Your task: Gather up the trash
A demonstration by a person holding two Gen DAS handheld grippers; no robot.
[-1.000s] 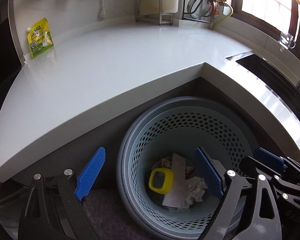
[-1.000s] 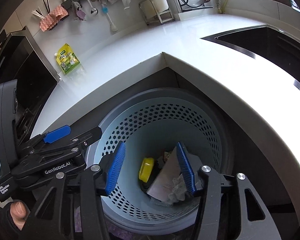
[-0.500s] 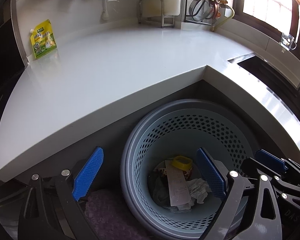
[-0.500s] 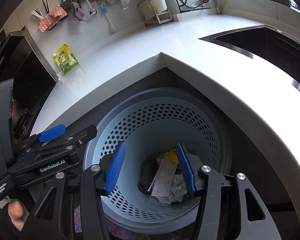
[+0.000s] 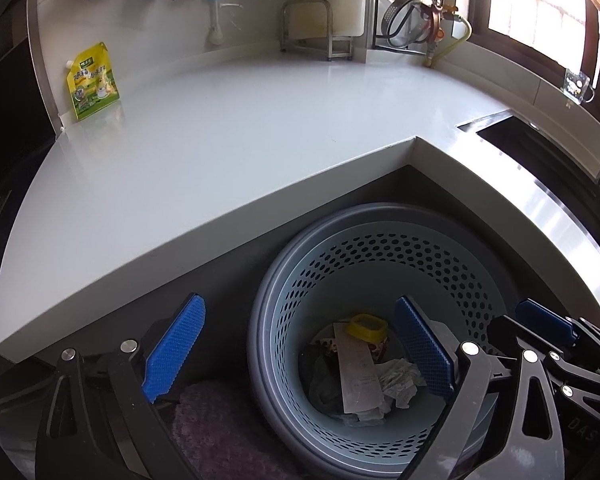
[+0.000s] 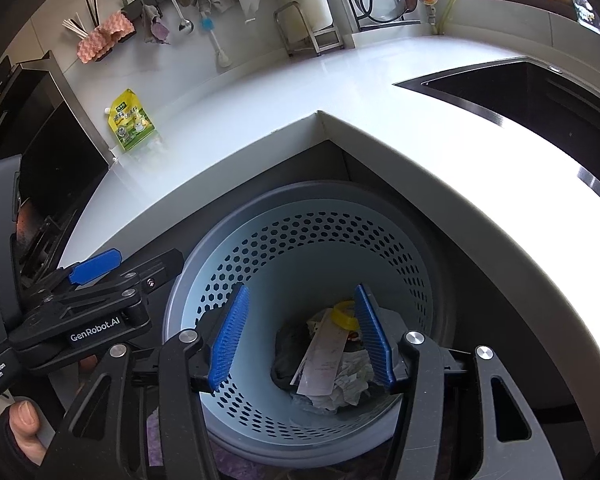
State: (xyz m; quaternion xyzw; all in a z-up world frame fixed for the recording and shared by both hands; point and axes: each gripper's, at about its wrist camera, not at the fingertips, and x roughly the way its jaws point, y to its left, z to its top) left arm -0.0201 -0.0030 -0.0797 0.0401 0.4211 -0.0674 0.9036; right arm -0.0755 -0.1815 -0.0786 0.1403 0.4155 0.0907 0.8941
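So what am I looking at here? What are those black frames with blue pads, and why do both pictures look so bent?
There is no robot here. A person holds a hand-held gripper in each hand, and each carries a wide-angle camera looking forward along its two fingers, which bends the picture. One view comes from the left gripper, the other from the right gripper. The blue pads are the fingers' inner faces. Both grippers are open and hold nothing. Both hang over a perforated blue bin on the floor beneath the corner of a white counter. In the bin lie a long paper slip, crumpled paper and a yellow piece. On the counter only a yellow-green pouch leans against the wall. A dark sink sits to the right.
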